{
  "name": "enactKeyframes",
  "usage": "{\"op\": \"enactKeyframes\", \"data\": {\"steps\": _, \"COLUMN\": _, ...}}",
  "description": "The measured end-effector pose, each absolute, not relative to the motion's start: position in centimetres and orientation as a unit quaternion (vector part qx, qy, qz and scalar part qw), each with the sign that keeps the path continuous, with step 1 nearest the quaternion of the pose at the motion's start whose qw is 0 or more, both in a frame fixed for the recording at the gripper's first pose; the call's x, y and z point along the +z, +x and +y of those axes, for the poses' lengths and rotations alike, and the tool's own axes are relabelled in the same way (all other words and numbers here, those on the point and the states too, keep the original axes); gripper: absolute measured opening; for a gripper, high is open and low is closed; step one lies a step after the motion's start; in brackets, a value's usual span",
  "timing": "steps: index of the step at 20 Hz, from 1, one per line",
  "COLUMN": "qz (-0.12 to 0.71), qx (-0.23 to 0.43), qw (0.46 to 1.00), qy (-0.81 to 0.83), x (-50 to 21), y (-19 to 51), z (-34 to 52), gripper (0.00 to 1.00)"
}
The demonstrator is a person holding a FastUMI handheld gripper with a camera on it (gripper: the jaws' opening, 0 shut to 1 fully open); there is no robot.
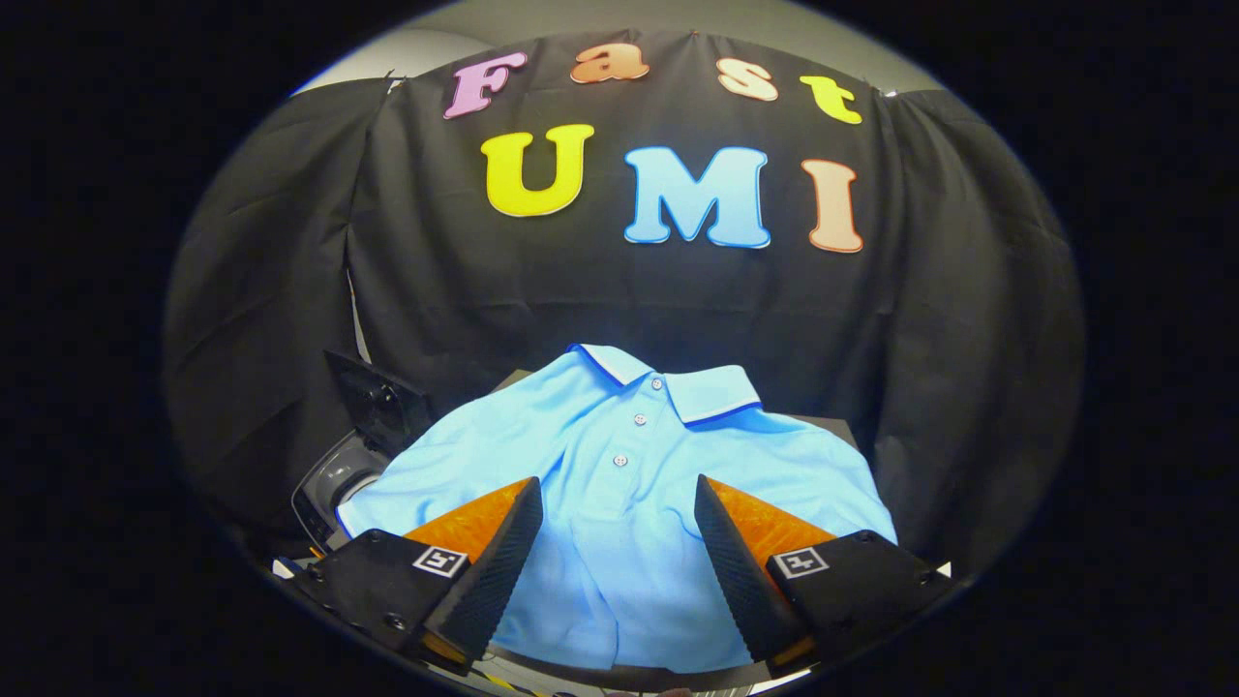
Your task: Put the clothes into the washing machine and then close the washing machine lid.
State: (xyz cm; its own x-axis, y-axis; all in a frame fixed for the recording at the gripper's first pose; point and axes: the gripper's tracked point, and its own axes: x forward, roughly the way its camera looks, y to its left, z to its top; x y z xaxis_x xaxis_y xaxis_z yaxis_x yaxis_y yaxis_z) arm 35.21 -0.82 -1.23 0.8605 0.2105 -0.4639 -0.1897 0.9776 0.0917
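Fingers (528, 503) spread apart above our shirt (619, 465); soft, light, floppy, so we'd pinch a bunched fold mid-chest.

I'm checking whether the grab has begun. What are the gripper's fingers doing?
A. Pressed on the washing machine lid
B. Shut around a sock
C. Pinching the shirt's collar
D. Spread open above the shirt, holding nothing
D: the gripper is open, its fingers spread over the light blue shirt.

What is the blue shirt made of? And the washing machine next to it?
The blue shirt looks like soft knitted cloth, matte, with small folds and buttons. The washing machine looks like glossy hard plastic; light glints off it. The hand-held gripper hangs open over the shirt.
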Motion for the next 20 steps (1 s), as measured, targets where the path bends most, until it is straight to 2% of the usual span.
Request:
{"op": "enactKeyframes", "data": {"steps": 7, "qz": 0.301, "qx": 0.103, "qw": 0.948, "qy": 0.015, "x": -3.6, "y": 39.9, "z": 0.1, "gripper": 0.99}}
{"op": "enactKeyframes", "data": {"steps": 10, "qz": 0.332, "qx": 0.103, "qw": 0.937, "qy": 0.026, "x": -4.9, "y": 40.3, "z": 0.3, "gripper": 0.99}}
{"op": "enactKeyframes", "data": {"steps": 17, "qz": 0.349, "qx": 0.103, "qw": 0.931, "qy": 0.023, "x": -4.9, "y": 40.4, "z": 0.5, "gripper": 0.97}}
{"op": "enactKeyframes", "data": {"steps": 20, "qz": 0.349, "qx": 0.112, "qw": 0.93, "qy": 0.022, "x": -4.9, "y": 40.2, "z": 0.7, "gripper": 0.77}}
